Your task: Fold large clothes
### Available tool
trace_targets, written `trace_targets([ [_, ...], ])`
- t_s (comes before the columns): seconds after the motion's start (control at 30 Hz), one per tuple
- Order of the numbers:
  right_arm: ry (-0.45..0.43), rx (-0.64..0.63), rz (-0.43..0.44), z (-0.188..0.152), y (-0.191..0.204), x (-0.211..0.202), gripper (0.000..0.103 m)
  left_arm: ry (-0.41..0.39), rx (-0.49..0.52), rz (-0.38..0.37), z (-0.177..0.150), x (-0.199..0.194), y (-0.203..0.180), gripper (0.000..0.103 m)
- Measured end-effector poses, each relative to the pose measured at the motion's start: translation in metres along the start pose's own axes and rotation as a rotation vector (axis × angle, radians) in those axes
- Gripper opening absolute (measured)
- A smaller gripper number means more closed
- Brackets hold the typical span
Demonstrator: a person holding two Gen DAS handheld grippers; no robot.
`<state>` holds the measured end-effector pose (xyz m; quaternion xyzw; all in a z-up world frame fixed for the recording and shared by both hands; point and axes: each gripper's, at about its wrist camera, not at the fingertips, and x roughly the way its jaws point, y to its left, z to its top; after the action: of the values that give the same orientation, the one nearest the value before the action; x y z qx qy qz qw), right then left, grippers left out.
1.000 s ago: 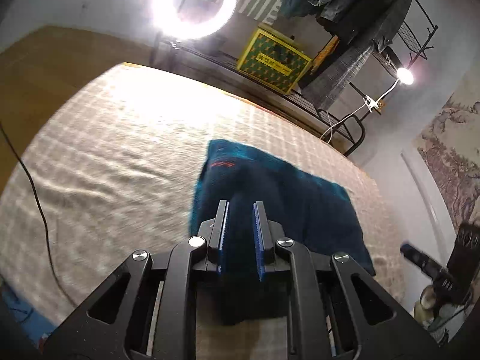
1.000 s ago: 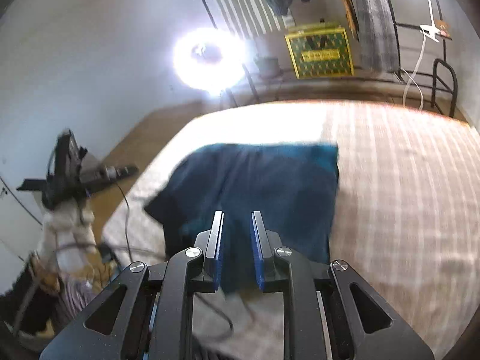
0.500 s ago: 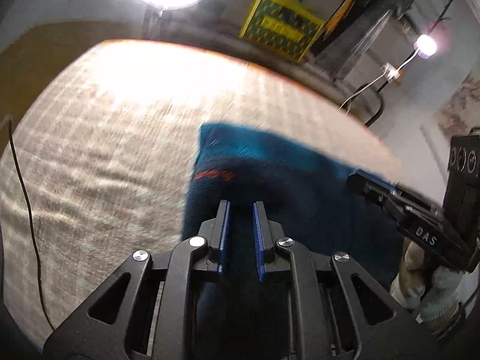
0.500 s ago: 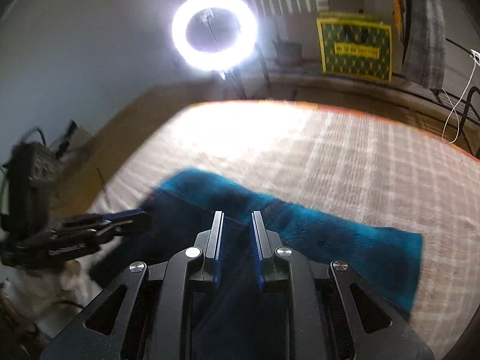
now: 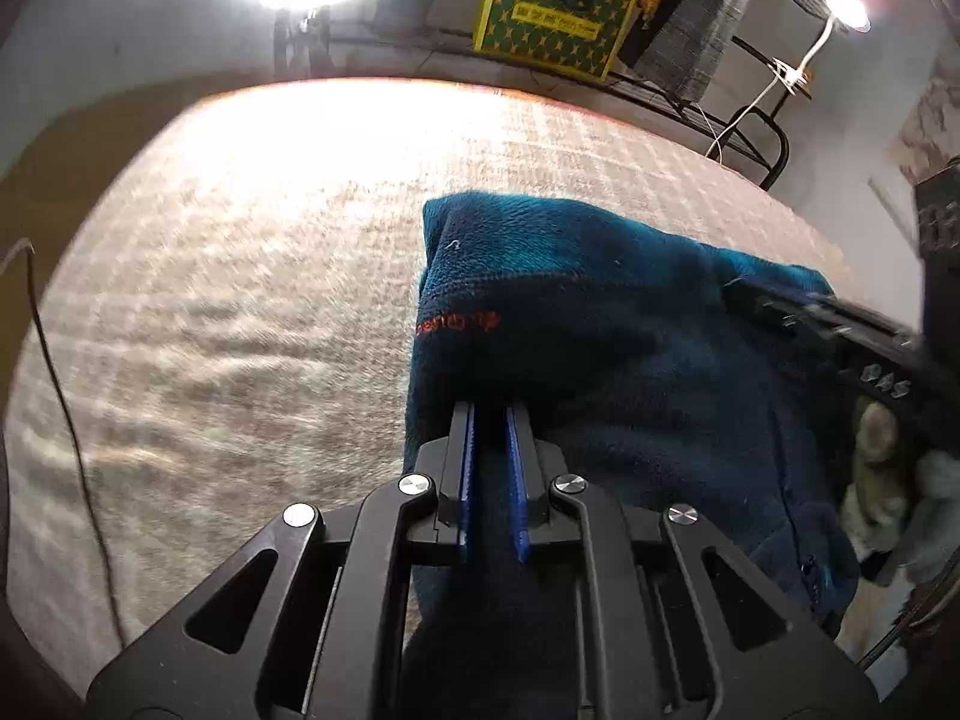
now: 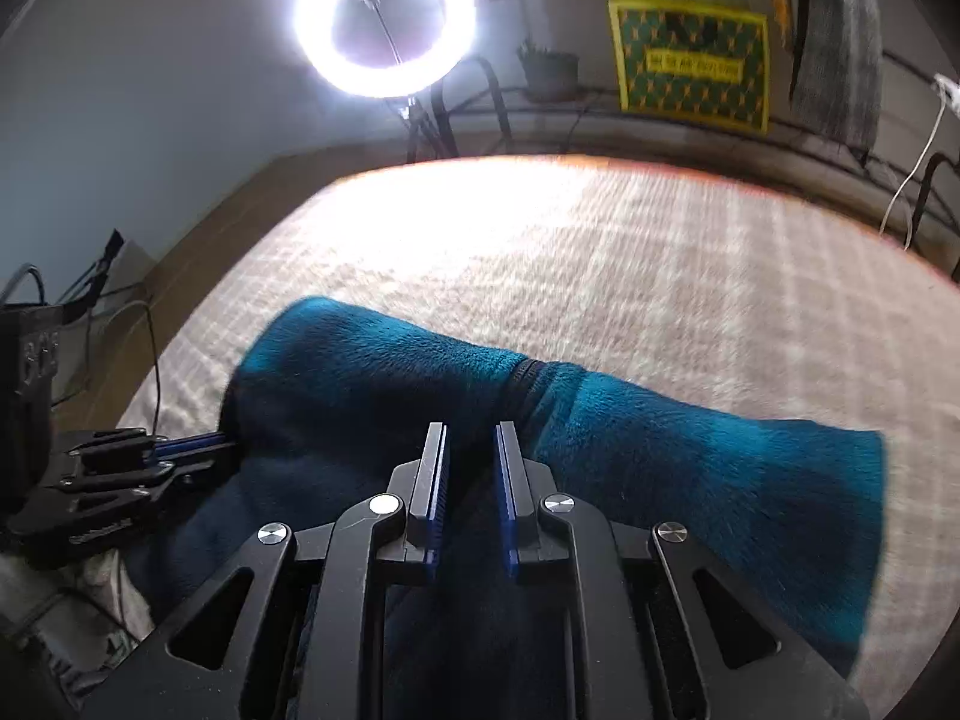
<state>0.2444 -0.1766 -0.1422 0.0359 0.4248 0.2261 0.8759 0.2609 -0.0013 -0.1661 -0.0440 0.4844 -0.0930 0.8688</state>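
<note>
Holding the blue fleece with both grippers over the bed

Gripping a fold of the teal fleece garment (image 5: 600,360), the left gripper (image 5: 491,414) has its two blue-padded jaws close together, and the dark cloth fills the narrow gap between them. The right gripper (image 6: 471,432) stands the same way: its jaws are narrow and pinch a thick fold of the same garment (image 6: 690,456).

The garment lies on the beige checked bed cover (image 5: 240,312), partly folded, with its far edge resting on the cover and its near part raised to the grippers. An orange embroidered logo (image 5: 457,324) shows near its left edge in the left wrist view. In the right wrist view a dark zipper line (image 6: 525,387) runs across the cloth just beyond the jaws.

Each gripper is visible in the other camera: the right one at the right edge of the left view (image 5: 774,306), the left one at the left edge of the right view (image 6: 225,441), both at the cloth.

Behind the bed a ring light (image 6: 384,18) shines brightly, and a yellow-green patterned box (image 6: 690,69) stands on a shelf. A thin black cable (image 5: 66,396) runs over the cover at the left.
</note>
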Motion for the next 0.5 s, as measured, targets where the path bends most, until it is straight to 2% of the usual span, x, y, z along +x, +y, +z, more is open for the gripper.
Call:
trace_targets([
  [0.17, -0.027, -0.013, 0.016, 0.008, 0.004, -0.015, 0.014, -0.026, 0.038, 0.03, -0.007, -0.012, -0.002, 0.012],
  [0.33, 0.024, -0.002, -0.026, 0.024, 0.001, 0.019, 0.014, -0.013, 0.044, 0.033, -0.009, -0.007, -0.002, 0.012],
  [0.43, 0.074, -0.016, -0.057, 0.015, -0.003, 0.049, 0.015, -0.006, 0.05, 0.026, -0.008, -0.003, -0.002, 0.012],
  [0.5, 0.069, -0.013, -0.066, 0.012, -0.005, 0.054, 0.015, 0.008, 0.028, 0.004, -0.009, 0.001, 0.001, 0.012],
])
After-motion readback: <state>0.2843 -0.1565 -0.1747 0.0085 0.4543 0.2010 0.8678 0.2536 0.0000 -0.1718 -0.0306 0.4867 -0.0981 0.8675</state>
